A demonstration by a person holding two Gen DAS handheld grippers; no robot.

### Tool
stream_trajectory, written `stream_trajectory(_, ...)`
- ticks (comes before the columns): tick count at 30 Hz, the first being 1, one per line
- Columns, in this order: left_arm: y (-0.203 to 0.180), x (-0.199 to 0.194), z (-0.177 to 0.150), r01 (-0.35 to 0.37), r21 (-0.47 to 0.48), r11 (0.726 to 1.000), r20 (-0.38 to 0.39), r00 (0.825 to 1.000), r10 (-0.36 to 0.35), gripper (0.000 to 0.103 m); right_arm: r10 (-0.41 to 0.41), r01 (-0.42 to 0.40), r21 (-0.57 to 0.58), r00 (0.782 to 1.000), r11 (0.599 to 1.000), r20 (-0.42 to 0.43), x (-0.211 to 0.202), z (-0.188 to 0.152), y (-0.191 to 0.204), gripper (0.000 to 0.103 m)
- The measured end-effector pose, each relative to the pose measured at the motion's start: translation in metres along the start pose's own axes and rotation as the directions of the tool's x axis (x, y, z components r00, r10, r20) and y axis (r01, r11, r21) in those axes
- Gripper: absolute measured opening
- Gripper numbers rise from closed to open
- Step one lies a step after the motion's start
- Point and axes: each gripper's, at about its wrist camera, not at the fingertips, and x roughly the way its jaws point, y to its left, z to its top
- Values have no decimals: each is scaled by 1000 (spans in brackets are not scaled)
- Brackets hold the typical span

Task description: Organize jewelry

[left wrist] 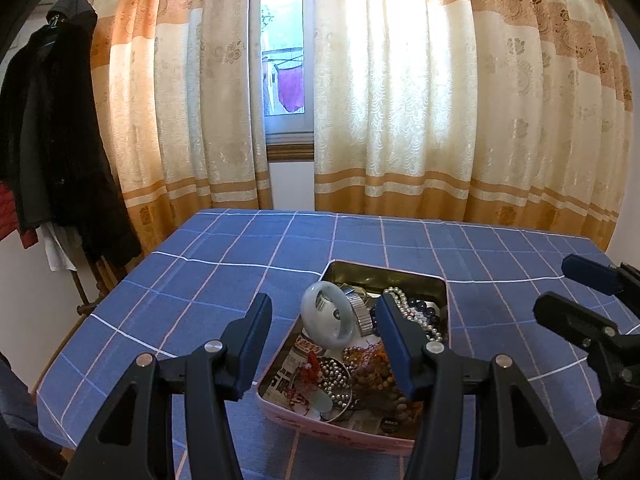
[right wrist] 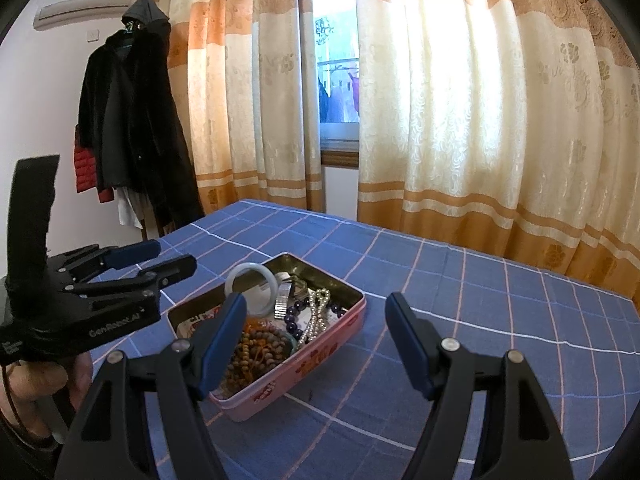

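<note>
A pink tin box (left wrist: 320, 426) (right wrist: 320, 354) sits on the blue checked tablecloth, full of jewelry. A pale jade bangle (left wrist: 320, 320) (right wrist: 269, 280) leans upright inside it. Beside the bangle lie a metal watch band (left wrist: 362, 312) (right wrist: 282, 300), a pearl necklace (left wrist: 416, 312) (right wrist: 316, 318), dark beads (right wrist: 294, 320) and brown wooden beads (left wrist: 380, 376) (right wrist: 256, 354). My left gripper (left wrist: 324, 344) is open and empty, above the box's near left part; it also shows at the left of the right wrist view (right wrist: 168, 258). My right gripper (right wrist: 316, 344) is open and empty, to the right of the box.
The table (left wrist: 240, 280) (right wrist: 500, 320) carries a blue checked cloth and ends at cream and orange curtains (left wrist: 440, 100) at the back. A coat rack with dark coats (left wrist: 52, 140) (right wrist: 132, 120) stands off the table's left side.
</note>
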Motion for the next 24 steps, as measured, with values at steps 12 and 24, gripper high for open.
stream_trajectory(12,9,-3,1,-37,-48,998,13,999,37,80,9,-9,-10,1000,1000,2,-1,-1,1,75)
stream_trajectory(24,8,-9,-1,-49,-30,998,57,997,51,86,9,-9,-2,1000,1000,-2,0,-4,0,75)
